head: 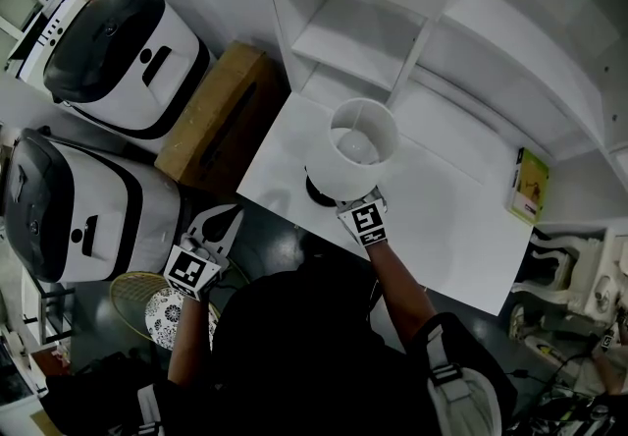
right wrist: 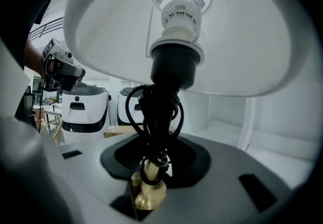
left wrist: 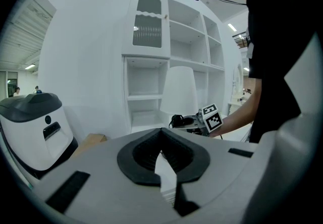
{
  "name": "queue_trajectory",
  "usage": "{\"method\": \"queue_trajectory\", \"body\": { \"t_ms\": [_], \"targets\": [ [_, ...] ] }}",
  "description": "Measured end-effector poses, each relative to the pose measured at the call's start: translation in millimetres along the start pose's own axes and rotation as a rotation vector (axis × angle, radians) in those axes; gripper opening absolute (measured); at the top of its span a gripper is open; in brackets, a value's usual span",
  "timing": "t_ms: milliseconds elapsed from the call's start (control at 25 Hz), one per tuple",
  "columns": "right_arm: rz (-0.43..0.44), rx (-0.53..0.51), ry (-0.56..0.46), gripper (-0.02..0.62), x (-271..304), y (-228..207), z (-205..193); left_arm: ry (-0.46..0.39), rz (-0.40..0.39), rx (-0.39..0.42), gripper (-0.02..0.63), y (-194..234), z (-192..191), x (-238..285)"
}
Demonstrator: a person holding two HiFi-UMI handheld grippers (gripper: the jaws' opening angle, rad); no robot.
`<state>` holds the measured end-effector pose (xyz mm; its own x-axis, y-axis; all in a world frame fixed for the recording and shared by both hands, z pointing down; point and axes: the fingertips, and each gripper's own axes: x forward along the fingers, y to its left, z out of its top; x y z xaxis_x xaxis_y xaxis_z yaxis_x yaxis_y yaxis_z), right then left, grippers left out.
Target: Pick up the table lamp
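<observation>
Gripping | table lamp point(right wrist: 174, 66) stem sits between right gripper point(right wrist: 162, 157) jaws | shade overhead

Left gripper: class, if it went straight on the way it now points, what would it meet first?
Probably the near corner of the white table, just left of the table lamp. The left gripper points towards that edge, though depth is hard to judge.

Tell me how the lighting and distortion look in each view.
Head view: dim, dark floor, the white table and table lamp brightest. Left gripper view: fisheye bows the shelf unit, corners black. Right gripper view: lampshade bright, cord silhouetted, near brass stem soft.
</observation>
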<state>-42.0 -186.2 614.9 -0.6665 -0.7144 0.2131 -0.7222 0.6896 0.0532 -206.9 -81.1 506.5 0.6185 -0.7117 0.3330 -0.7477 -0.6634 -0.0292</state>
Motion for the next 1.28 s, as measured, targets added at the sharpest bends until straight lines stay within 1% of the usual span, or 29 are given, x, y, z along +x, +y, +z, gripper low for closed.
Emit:
{"method": "queue_trajectory", "body": {
  "t_ms": [240, 560, 1280],
  "targets": [
    [0.004, -0.008, -0.010, 0.127, -3, 2, 11, -0.011, -0.006, -0.002, 0.011, -3, 0, 0],
    [-0.015, -0.028, -0.026, 0.129, -10, 0, 31, -0.031, -0.023, -0.005, 0.011, -8, 0, 3],
    [-0.024, -0.082, -0.042, 0.131, -35, -8, 104, -0.106, -0.053, -0.017, 0.011, -13, 17, 11]
  ]
}}
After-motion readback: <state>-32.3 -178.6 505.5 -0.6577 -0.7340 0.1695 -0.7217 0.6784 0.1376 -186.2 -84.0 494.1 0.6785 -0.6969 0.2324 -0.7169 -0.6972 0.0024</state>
